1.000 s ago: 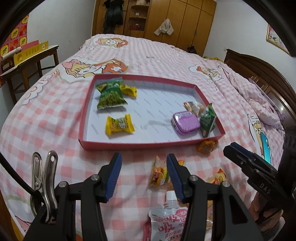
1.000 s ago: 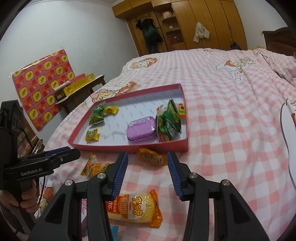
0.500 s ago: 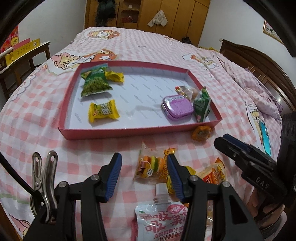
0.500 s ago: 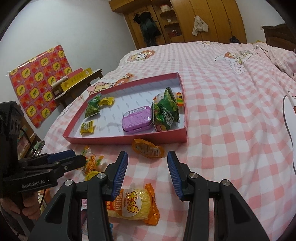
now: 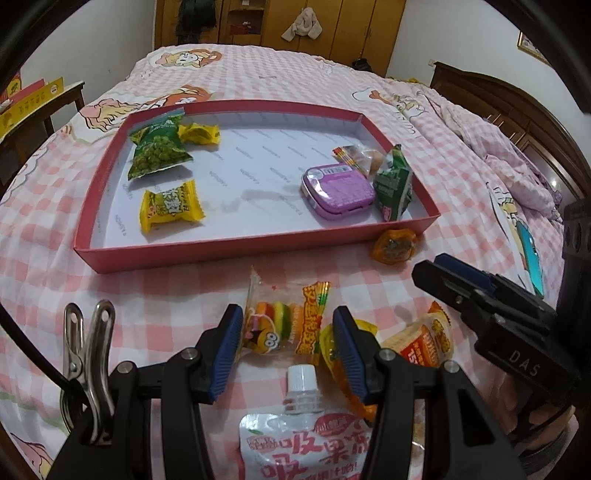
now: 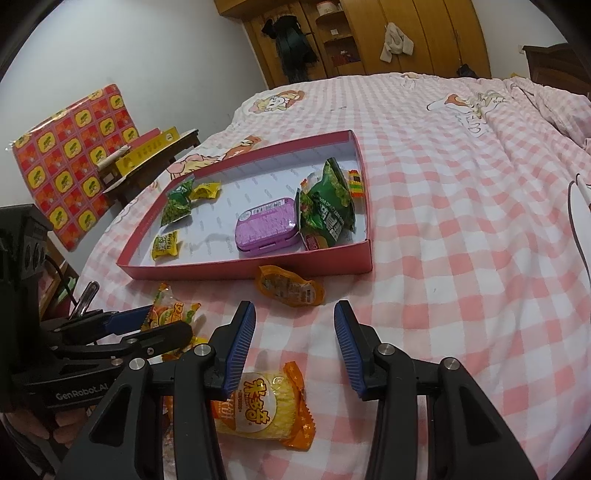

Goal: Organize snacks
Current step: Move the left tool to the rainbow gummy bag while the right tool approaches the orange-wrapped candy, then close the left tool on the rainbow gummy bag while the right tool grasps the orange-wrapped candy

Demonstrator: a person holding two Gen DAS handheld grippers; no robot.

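Observation:
A red shallow box (image 5: 207, 249) (image 6: 332, 258) on the bed holds a purple tin (image 5: 338, 190) (image 6: 267, 229), green packets (image 5: 159, 149) (image 6: 327, 206) and yellow candies (image 5: 170, 206). My left gripper (image 5: 286, 339) is open, its jaws on either side of a burger gummy packet (image 5: 286, 325) (image 6: 168, 312) lying on the bedspread. A white drink pouch (image 5: 306, 435) lies below it. My right gripper (image 6: 293, 339) is open and empty above the bedspread, behind an orange packet (image 6: 288, 286) (image 5: 393, 245). A yellow corn-snack packet (image 6: 264, 410) (image 5: 424, 339) lies under its left finger.
The bed has a pink checked cover (image 6: 461, 229). A wooden side table (image 6: 147, 162) with a yellow box and a red patterned board (image 6: 70, 147) stand at the left. Wardrobes (image 5: 280, 22) are at the back. A wooden headboard (image 5: 517, 107) is at the right.
Both grippers have moved down and back toward the loose snacks. The left jaws now bracket the burger gummy packet. Both stay open.

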